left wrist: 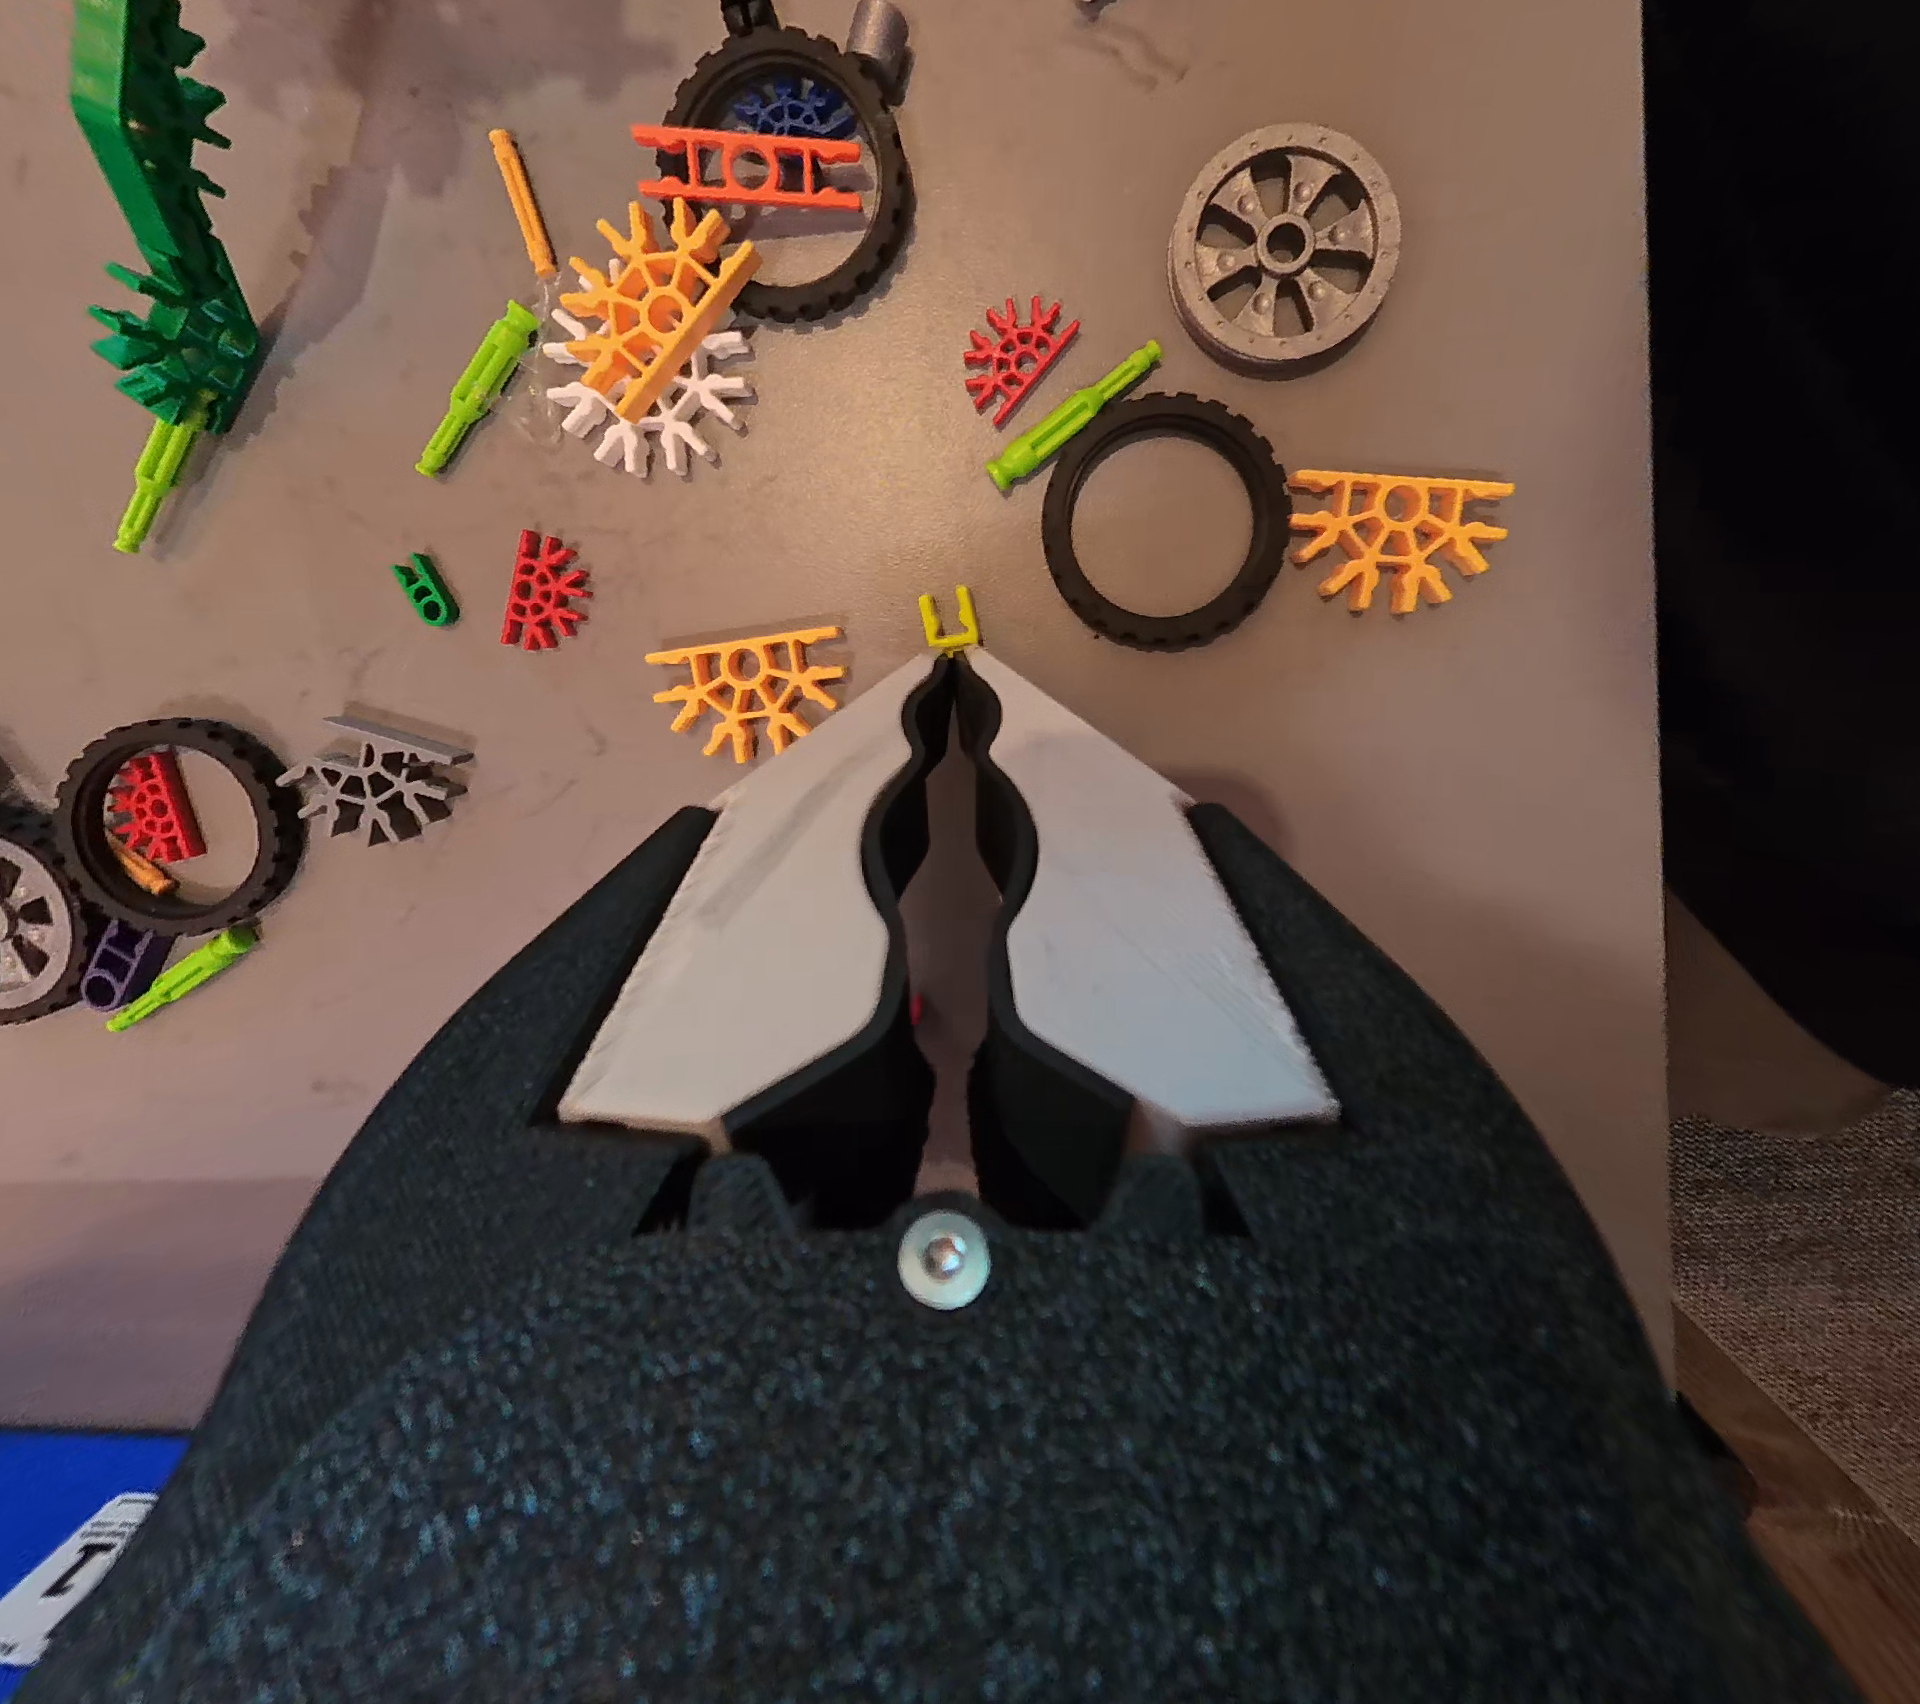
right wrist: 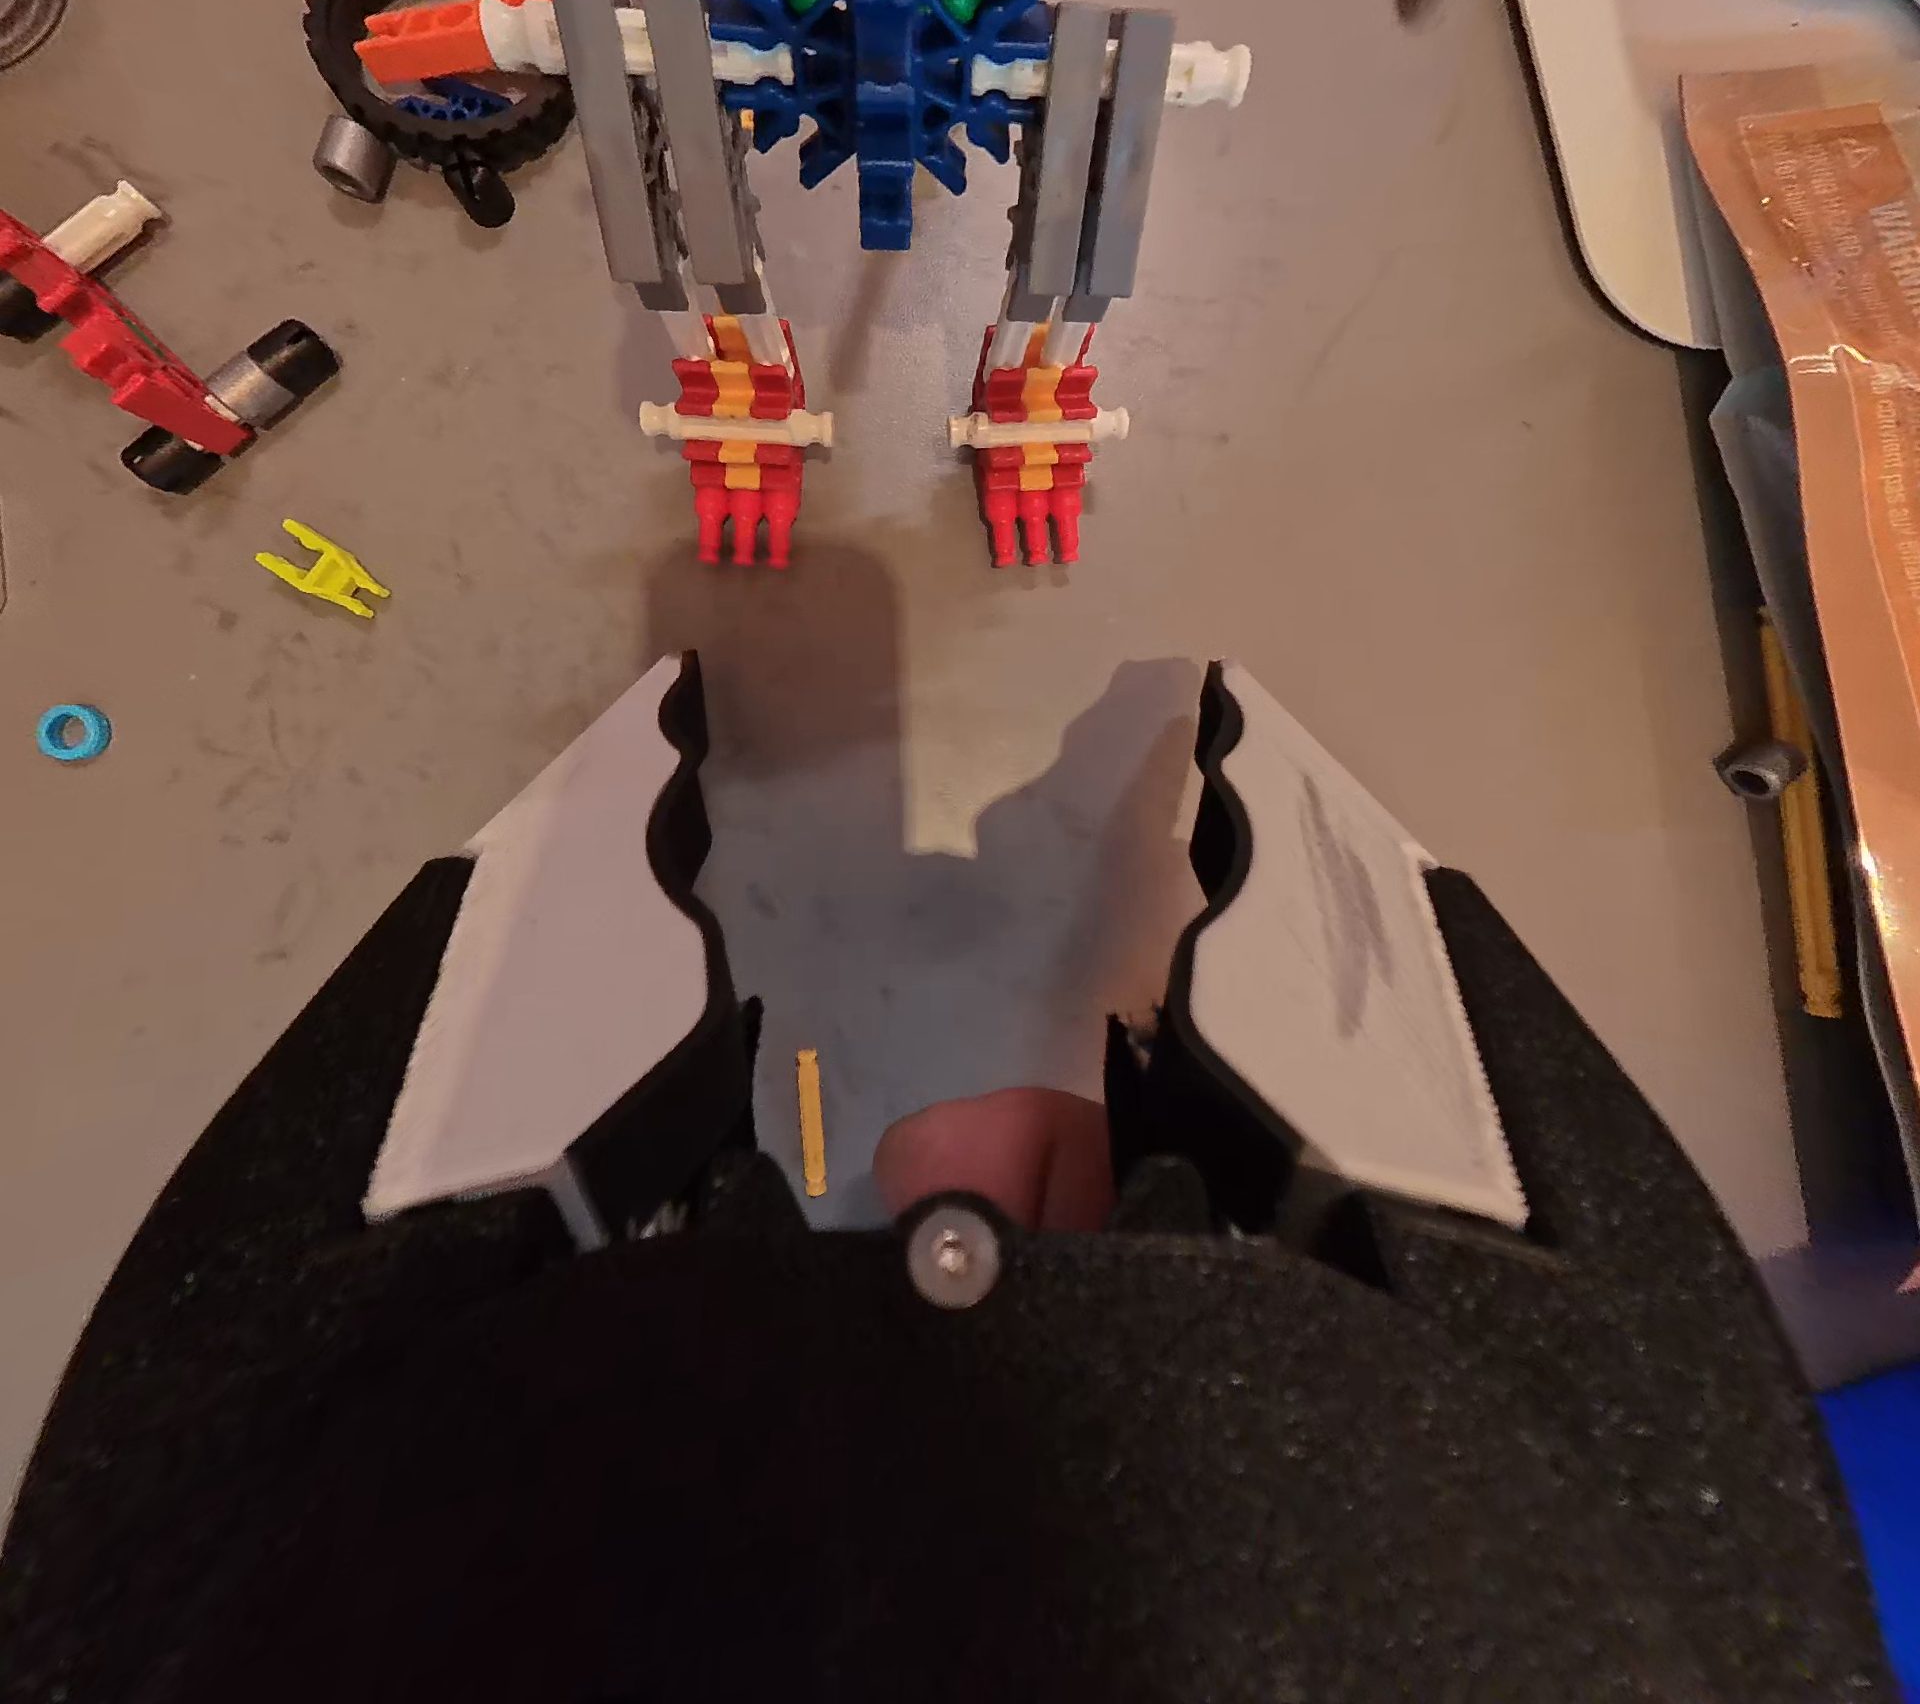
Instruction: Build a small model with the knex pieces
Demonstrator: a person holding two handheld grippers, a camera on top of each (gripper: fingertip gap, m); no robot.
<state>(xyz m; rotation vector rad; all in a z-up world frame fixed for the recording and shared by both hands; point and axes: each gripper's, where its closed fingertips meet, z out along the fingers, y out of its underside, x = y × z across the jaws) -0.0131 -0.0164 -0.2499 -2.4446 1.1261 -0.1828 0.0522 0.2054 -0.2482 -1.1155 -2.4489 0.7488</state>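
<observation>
Our left gripper [left wrist: 949, 662] pinches a small yellow clip [left wrist: 947, 621]; our right gripper [right wrist: 951, 667] hangs empty.

Our left fingers are closed on the clip's tail, above the grey surface [left wrist: 831, 511], between an orange fan connector [left wrist: 750, 690] and a black tyre [left wrist: 1166, 520]. Our right fingers are spread wide, holding nothing, just short of the red feet [right wrist: 740, 449] of a built figure [right wrist: 883, 65]; another yellow clip [right wrist: 320, 569] lies loose to the left.

My left hand-held gripper [left wrist: 951, 667] and right hand-held gripper [right wrist: 951, 678] look alike: a coarse, speckled black housing, one silver screw at its centre, and two pale grey wedge fingers [right wrist: 561, 927] lined with wavy black rubber pads [left wrist: 914, 813].
</observation>
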